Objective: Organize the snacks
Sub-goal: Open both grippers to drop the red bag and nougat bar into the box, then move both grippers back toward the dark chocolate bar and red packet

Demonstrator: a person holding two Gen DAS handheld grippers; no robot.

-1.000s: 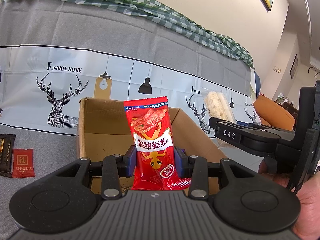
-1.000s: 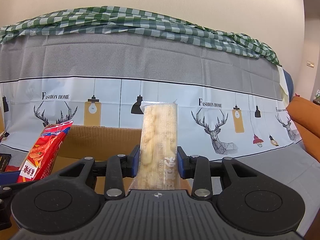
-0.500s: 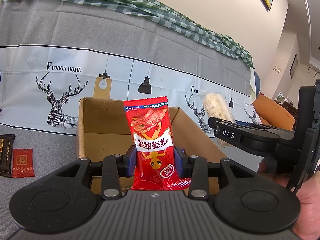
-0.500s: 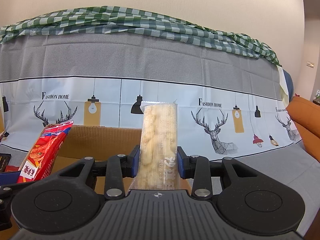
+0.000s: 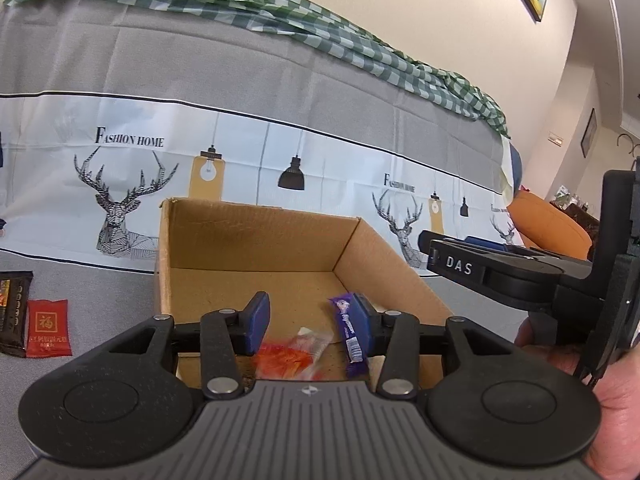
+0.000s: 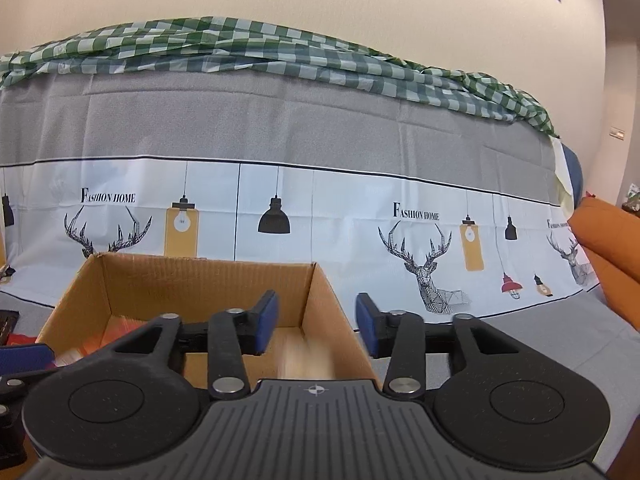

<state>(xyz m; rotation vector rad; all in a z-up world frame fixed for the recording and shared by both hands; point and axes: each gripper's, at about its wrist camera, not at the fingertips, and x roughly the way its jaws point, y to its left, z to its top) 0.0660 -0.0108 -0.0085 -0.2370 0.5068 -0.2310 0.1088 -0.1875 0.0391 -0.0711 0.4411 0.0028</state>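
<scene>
An open cardboard box [image 5: 256, 236] stands on the grey cloth, right in front of both grippers; it also shows in the right wrist view [image 6: 192, 280]. My left gripper [image 5: 310, 320] is open and empty above the box. Below it the red snack pack [image 5: 290, 358] is a blur inside the box, next to a purple bar [image 5: 348, 334]. My right gripper [image 6: 316, 318] is open and empty over the box's right wall. The pale rice-cracker pack [image 6: 306, 360] is a blur inside the box beneath it.
A small red packet [image 5: 48, 328] and a dark packet [image 5: 12, 312] lie on the cloth left of the box. The right gripper's body [image 5: 520, 276] hangs close at the right. A sofa back with a printed cover rises behind. An orange cushion [image 6: 608, 236] sits far right.
Both grippers have opened. The red snack pack and the rice-cracker pack have left the jaws and dropped into the box.
</scene>
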